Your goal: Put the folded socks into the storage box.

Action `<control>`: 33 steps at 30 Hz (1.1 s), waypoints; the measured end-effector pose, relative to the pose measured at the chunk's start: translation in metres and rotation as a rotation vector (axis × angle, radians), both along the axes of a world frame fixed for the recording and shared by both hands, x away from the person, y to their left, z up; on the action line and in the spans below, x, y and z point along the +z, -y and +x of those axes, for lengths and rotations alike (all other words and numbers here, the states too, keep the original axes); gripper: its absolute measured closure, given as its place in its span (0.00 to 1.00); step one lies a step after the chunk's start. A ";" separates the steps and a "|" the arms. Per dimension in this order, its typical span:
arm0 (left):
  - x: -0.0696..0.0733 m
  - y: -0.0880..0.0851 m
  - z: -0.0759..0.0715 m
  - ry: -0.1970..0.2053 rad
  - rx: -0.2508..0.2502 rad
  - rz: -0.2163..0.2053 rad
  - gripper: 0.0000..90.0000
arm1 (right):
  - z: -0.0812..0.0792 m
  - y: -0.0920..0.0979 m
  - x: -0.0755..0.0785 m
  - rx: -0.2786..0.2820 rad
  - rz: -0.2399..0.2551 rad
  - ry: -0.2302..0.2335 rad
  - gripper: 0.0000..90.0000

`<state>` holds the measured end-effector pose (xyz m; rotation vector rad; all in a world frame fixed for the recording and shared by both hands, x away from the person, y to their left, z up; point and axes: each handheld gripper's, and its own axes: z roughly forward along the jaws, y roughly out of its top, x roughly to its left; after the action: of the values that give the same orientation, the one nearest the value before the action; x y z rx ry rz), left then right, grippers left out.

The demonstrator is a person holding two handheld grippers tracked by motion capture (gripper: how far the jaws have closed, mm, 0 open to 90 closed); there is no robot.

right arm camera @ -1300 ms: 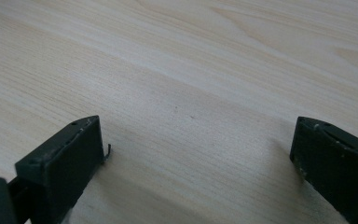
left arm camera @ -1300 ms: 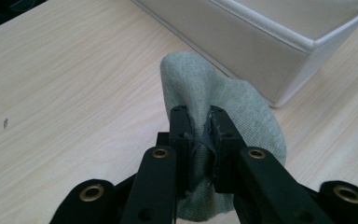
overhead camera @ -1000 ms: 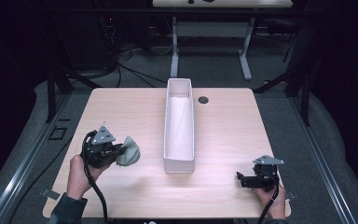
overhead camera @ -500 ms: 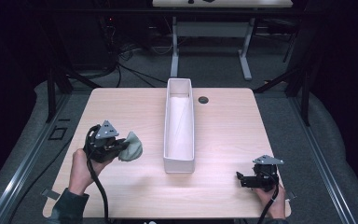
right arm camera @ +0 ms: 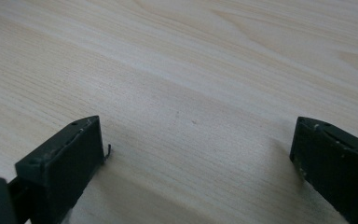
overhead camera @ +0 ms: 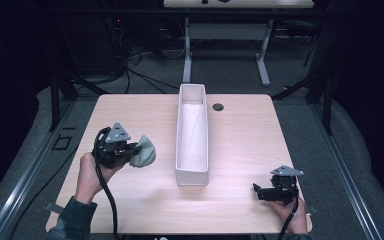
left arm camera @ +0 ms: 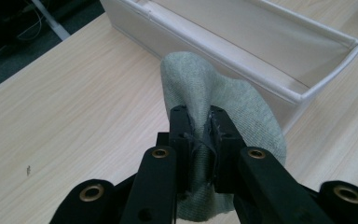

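- While my left gripper (overhead camera: 132, 149) hovered above the pale wood-grain surface (overhead camera: 240, 150), its black jaws were clamped tight on a soft, grey-green knitted cloth (overhead camera: 144, 153), which bunched into a rounded fold past the tips.
- In the left gripper view the cloth (left arm camera: 223, 107) showed a fine ribbed weave, pinched into a narrow crease between my two blocky pads (left arm camera: 179, 135), and it hung just beside the bin's near wall.
- The bin (overhead camera: 192, 176) was a long, narrow white rectangle with straight fabric-like walls and a stitched rim, lying lengthwise down the middle of the surface, to the right of the cloth.
- My right gripper (overhead camera: 258, 191) rested low near the surface's front right corner, well apart from the bin, with its matte black jaws spread wide and nothing between them.
- In the right gripper view, bare wood grain (right arm camera: 191, 93) ran smooth between my squared, scuffed fingertips (right arm camera: 63, 149).
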<state>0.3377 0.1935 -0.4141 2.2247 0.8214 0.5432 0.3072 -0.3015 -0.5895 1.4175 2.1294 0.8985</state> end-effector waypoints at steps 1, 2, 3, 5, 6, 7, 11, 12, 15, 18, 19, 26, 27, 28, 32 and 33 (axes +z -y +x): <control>0.001 0.000 0.001 0.002 -0.002 0.005 0.91 | 0.000 0.000 0.000 -0.002 0.003 -0.002 0.02; 0.002 0.001 0.001 0.004 -0.003 0.003 0.91 | 0.000 -0.001 0.000 -0.002 0.004 -0.002 0.02; 0.004 0.002 0.002 0.006 -0.006 0.006 0.91 | 0.000 -0.001 0.000 -0.003 -0.003 -0.005 0.02; 0.005 0.003 0.003 0.004 -0.010 0.007 0.91 | 0.000 -0.001 0.000 -0.002 -0.002 -0.004 0.02; 0.007 0.004 0.004 0.008 -0.009 0.003 0.91 | 0.000 -0.001 0.000 -0.001 -0.002 -0.004 0.02; 0.008 0.004 0.004 0.011 -0.011 0.004 0.91 | 0.000 -0.001 0.000 -0.001 -0.002 -0.005 0.02; 0.013 0.008 0.007 0.017 -0.021 0.003 0.91 | 0.000 -0.001 0.000 -0.002 0.001 0.000 0.02; 0.013 0.008 0.007 0.017 -0.021 0.003 0.91 | 0.000 -0.001 0.000 -0.002 0.001 0.000 0.02; 0.017 0.010 0.008 0.020 -0.028 0.006 0.91 | 0.000 -0.001 0.000 -0.006 -0.002 0.000 0.02; 0.019 0.013 0.009 0.024 -0.037 0.008 0.91 | 0.000 -0.001 0.000 -0.004 0.000 0.000 0.02; 0.020 0.014 0.010 0.024 -0.038 0.007 0.91 | 0.000 -0.001 0.000 -0.004 0.000 0.000 0.02; 0.027 0.025 0.014 0.031 -0.058 0.005 0.91 | 0.000 -0.001 0.000 -0.003 0.001 0.000 0.02; 0.028 0.026 0.014 0.035 -0.060 0.004 0.91 | 0.000 -0.001 0.000 -0.003 0.001 0.000 0.02; 0.029 0.028 0.014 0.035 -0.063 0.005 0.91 | 0.000 -0.001 0.000 -0.003 0.001 0.000 0.02; 0.033 0.033 0.016 0.043 -0.072 0.010 0.91 | 0.000 -0.001 0.000 -0.002 0.000 -0.003 0.02; 0.034 0.036 0.017 0.042 -0.076 0.009 0.91 | 0.000 -0.001 0.000 -0.002 0.000 -0.003 0.02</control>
<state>0.3544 0.1578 -0.3799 2.2350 0.7117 0.5558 0.3074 -0.3004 -0.5893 1.4214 2.1303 0.8962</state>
